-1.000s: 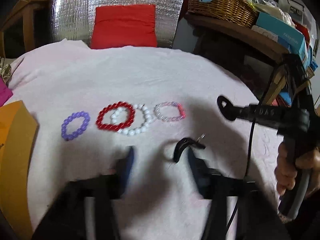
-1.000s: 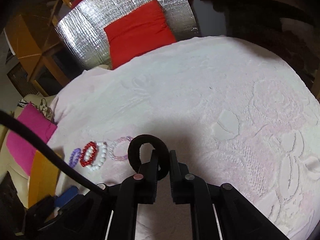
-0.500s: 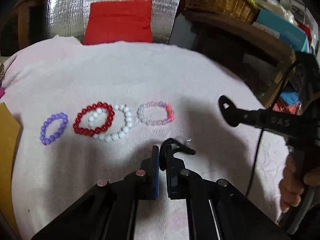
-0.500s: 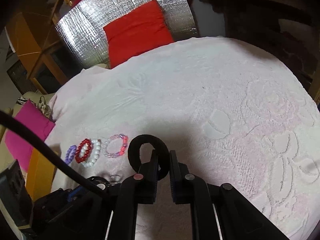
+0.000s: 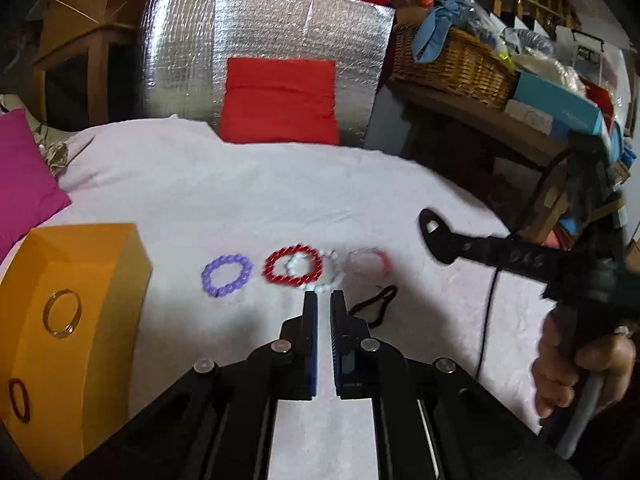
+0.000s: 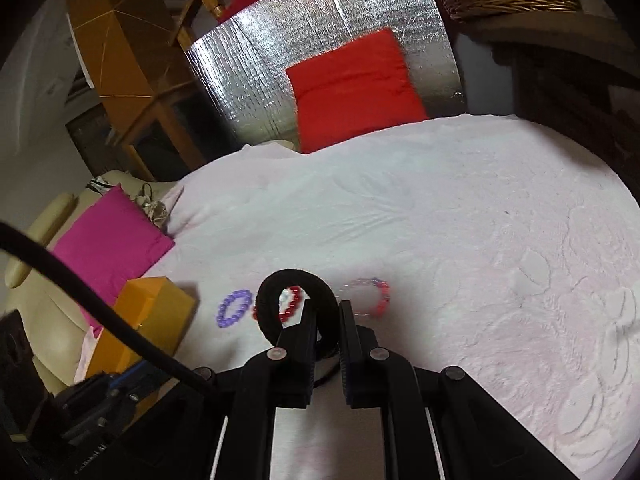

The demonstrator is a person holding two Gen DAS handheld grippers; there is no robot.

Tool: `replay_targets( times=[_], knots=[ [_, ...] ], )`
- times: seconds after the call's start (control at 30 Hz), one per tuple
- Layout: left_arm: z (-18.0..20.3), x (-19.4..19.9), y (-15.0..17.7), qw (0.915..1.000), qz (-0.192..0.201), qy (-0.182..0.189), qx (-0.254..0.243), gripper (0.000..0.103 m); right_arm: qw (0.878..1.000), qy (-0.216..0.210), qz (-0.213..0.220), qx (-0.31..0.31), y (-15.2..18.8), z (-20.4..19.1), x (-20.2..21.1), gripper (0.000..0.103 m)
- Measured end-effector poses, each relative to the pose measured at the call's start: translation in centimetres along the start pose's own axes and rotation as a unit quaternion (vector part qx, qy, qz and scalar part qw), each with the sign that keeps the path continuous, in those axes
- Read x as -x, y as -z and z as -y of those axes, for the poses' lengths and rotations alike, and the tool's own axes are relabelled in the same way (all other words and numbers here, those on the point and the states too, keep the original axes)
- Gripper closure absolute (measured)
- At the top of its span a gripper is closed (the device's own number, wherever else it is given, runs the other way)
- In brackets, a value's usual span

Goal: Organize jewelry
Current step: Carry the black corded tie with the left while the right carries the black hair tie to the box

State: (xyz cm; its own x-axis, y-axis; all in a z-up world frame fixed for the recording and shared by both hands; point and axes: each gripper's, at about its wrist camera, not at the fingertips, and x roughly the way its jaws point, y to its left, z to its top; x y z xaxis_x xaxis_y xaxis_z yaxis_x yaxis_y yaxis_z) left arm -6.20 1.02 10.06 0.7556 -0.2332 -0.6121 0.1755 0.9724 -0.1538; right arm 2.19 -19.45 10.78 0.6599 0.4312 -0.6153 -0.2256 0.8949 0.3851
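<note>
Four bead bracelets lie in a row on the pink-white cloth (image 5: 400,184): purple (image 5: 227,275), red (image 5: 293,267) overlapping white (image 5: 325,280), and pink-clear (image 5: 368,264). My left gripper (image 5: 324,304) is shut just in front of them, with only cloth showing in the slit between its jaws. A thin black cord loop (image 5: 376,304) lies beside its right finger; whether they touch is unclear. My right gripper (image 6: 326,314) is shut on a thick black hair tie (image 6: 272,300), held upright above the cloth. Behind it lie the purple bracelet (image 6: 234,307), the red bracelet (image 6: 294,304) and the pink-clear bracelet (image 6: 374,296).
An orange box (image 5: 72,320) at the left carries a gold bangle (image 5: 62,312) and a dark red ring (image 5: 18,400). A magenta cushion (image 5: 24,176), a red cushion (image 5: 280,100) and a foil panel (image 5: 260,32) edge the cloth. A wicker basket (image 5: 452,60) sits on a cluttered shelf at the right.
My left gripper went from open to shut, then drew back and up, bringing the orange box into view. The right gripper also pulled back, still gripping the hair tie.
</note>
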Motion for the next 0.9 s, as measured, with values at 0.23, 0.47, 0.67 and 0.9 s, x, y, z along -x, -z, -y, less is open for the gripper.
replay_targets(
  times=[0.23, 0.47, 0.67, 0.9],
  knots=[
    [3.5, -5.2, -0.1, 0.9986, -0.040, 0.016, -0.030, 0.050, 0.999, 0.024, 0.008, -0.026, 1.2, 1.4, 0.5, 0.092],
    [6.6, -10.8, 0.4, 0.9934, -0.093, 0.005, -0.067, 0.046, 0.998, 0.052, -0.006, -0.048, 0.6, 4.8, 0.3, 0.092],
    [5.4, -12.1, 0.4, 0.9945, -0.102, 0.003, -0.023, 0.062, 0.997, 0.061, -0.004, -0.045, 0.2, 6.6, 1.0, 0.092],
    [3.1, -9.9, -0.1, 0.9964, -0.079, 0.005, 0.031, 0.095, 0.998, 0.062, 0.004, -0.027, 0.3, 6.3, 1.8, 0.092]
  ],
)
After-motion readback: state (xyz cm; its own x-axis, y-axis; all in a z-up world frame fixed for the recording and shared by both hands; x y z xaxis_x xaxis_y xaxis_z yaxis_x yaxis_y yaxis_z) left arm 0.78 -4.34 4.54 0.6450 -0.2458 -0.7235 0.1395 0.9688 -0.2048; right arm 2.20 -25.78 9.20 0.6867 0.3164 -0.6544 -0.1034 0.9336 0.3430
